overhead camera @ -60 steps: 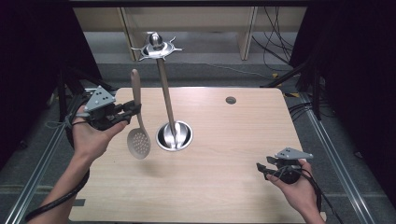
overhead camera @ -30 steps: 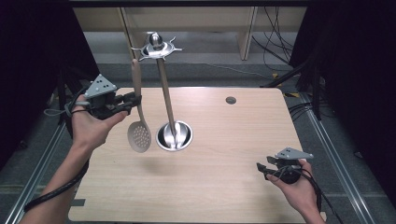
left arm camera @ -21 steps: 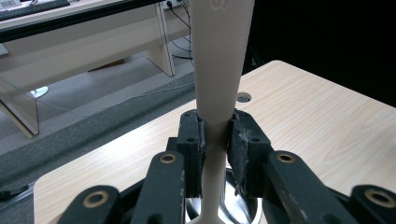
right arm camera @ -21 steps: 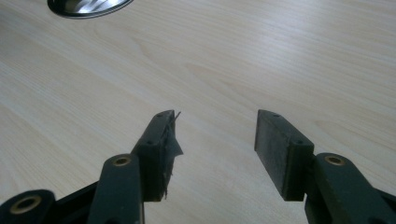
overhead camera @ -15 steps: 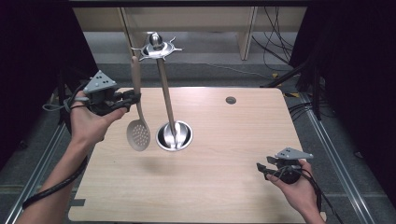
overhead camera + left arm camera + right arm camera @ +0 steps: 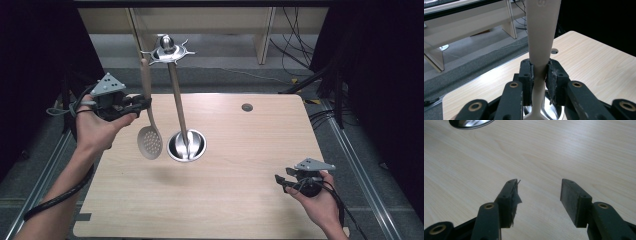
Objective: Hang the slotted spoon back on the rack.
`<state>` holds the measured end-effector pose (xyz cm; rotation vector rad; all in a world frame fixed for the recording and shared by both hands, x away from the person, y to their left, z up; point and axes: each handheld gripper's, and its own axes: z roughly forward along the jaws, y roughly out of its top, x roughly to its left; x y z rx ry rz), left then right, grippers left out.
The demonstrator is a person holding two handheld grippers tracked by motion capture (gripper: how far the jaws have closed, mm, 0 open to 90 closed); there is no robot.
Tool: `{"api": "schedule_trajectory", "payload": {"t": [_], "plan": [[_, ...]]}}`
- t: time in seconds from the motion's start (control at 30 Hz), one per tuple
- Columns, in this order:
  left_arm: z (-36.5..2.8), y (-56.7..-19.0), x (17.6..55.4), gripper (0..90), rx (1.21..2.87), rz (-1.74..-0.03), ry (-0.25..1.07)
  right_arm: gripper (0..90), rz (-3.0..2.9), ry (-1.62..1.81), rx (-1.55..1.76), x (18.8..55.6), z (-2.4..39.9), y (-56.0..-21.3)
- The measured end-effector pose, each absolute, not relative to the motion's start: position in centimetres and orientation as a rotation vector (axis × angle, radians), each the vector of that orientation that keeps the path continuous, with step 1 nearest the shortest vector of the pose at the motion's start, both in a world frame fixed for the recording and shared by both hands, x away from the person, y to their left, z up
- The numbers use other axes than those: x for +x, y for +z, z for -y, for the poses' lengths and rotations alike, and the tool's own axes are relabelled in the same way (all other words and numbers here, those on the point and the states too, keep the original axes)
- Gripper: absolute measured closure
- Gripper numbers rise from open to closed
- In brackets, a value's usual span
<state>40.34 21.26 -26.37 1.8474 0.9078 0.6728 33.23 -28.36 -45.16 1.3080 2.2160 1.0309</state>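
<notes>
Your left hand-held gripper (image 6: 142, 104) is clamped on the handle of a beige slotted spoon (image 6: 149, 141), and it holds the spoon clear above the table (image 6: 260, 150). In the left gripper view the two black pads (image 6: 526, 75) press the narrow part of the handle (image 6: 541, 37) from either side, with the wider upper end rising past them toward the top edge. From the high view the spoon hangs nearly upright: its perforated bowl is below the gripper and its handle end reaches up beside the hooked top of a metal utensil stand (image 6: 169, 50). That stand is just off to the gripper's right, its thin pole leaning down to a round shiny base (image 6: 186, 146) on the table, and the spoon's bowl hangs close beside that base without touching it. Your left hand (image 6: 95, 127) wraps the gripper body from below, with the grey three-cornered plate on top. Your right hand-held gripper (image 6: 281, 180) sits low over the near right part of the table, well apart from the stand, its jaws spread apart with nothing between them. In the right gripper view, bare wood shows between the pads (image 6: 574, 200), and the edge of the stand's base (image 6: 471, 123) lies far ahead of them to the left.
</notes>
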Motion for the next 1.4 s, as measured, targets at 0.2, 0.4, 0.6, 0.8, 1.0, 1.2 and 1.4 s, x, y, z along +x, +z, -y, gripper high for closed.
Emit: {"api": "schedule_trajectory", "payload": {"t": [0.2,0.4,0.6,0.8,1.0,1.2,1.4], "plan": [[-21.1,-26.4,40.6,74.2,1.857,-0.891,0.658,48.7,-2.219,1.038,1.311,33.3,28.3,-45.2],[-21.1,-26.6,40.7,74.2,1.855,-0.894,0.653,48.8,-2.219,1.028,1.308,33.3,28.3,-45.2],[-21.2,-26.5,40.8,74.2,1.854,-0.902,0.655,48.7,-2.218,1.015,1.279,33.4,28.5,-45.2],[-21.2,-26.6,41.0,74.2,1.871,-0.902,0.647,48.7,-2.219,1.025,1.306,33.3,28.3,-45.2],[-21.0,-26.6,41.2,74.2,1.875,-0.911,0.637,48.7,-2.222,1.009,1.277,33.4,28.5,-45.2],[-20.8,-26.7,41.5,74.2,1.884,-0.899,0.627,48.7,-2.225,0.999,1.287,33.4,28.5,-45.2],[-20.7,-26.9,41.7,74.2,1.884,-0.901,0.616,48.6,-2.231,0.996,1.289,33.3,28.5,-45.2]]}}
